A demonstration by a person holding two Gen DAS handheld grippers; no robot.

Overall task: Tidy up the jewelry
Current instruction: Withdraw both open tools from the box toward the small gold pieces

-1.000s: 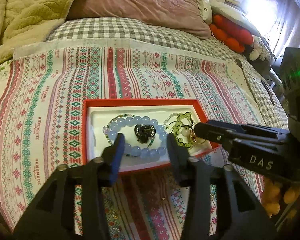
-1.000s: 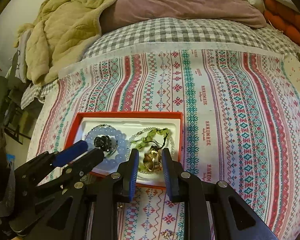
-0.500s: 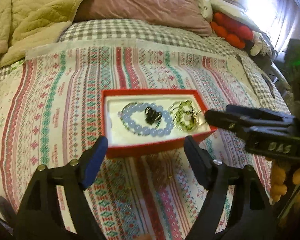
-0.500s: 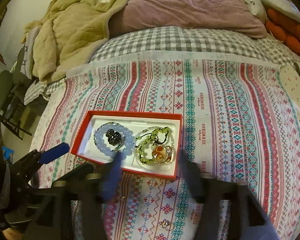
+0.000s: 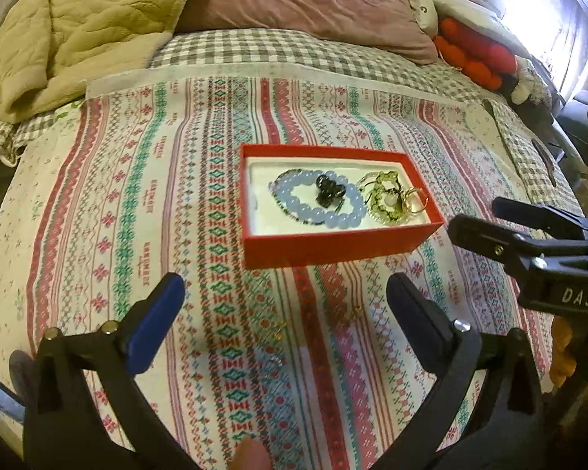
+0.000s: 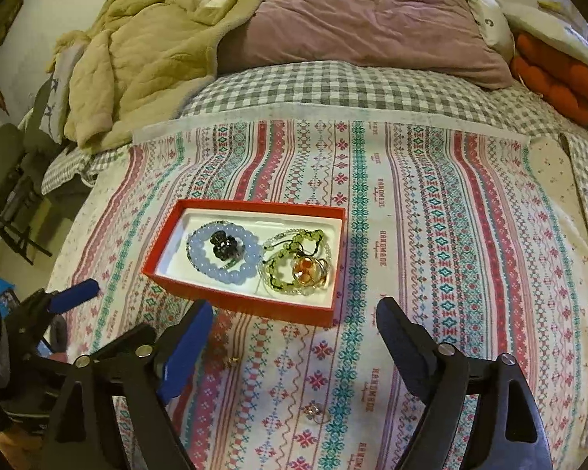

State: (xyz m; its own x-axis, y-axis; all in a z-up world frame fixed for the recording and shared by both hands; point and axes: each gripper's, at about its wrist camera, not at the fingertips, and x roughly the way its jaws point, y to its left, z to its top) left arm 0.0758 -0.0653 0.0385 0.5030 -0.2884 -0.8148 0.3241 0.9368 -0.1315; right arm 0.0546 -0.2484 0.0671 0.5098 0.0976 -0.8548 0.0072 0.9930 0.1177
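Observation:
A red jewelry box [image 5: 333, 248] [image 6: 231, 303] sits on the patterned cloth. Inside lie a pale blue bead bracelet [image 5: 317, 211] [image 6: 219, 270] with a dark charm [image 5: 329, 190] [image 6: 223, 246], a green bead bracelet [image 5: 384, 199] [image 6: 294, 258] and an orange pendant [image 6: 307, 270]. A small ring [image 6: 315, 413] and a tiny gold piece [image 6: 233, 361] lie loose on the cloth in front of the box. My left gripper [image 5: 282, 313] and my right gripper [image 6: 294, 333] are both open wide and empty, held back from the box's near wall.
The striped cloth [image 6: 450, 235] covers a checked bedspread. A beige quilt [image 6: 137, 58] and a mauve pillow [image 6: 364, 19] lie at the back, orange cushions [image 6: 556, 74] at the right. The bed edge drops off at the left, with a chair [image 6: 8, 180] beyond.
Both grippers have opened wide and pulled back from the box. The orange pendant, held between the right fingers a second ago, now lies in the box.

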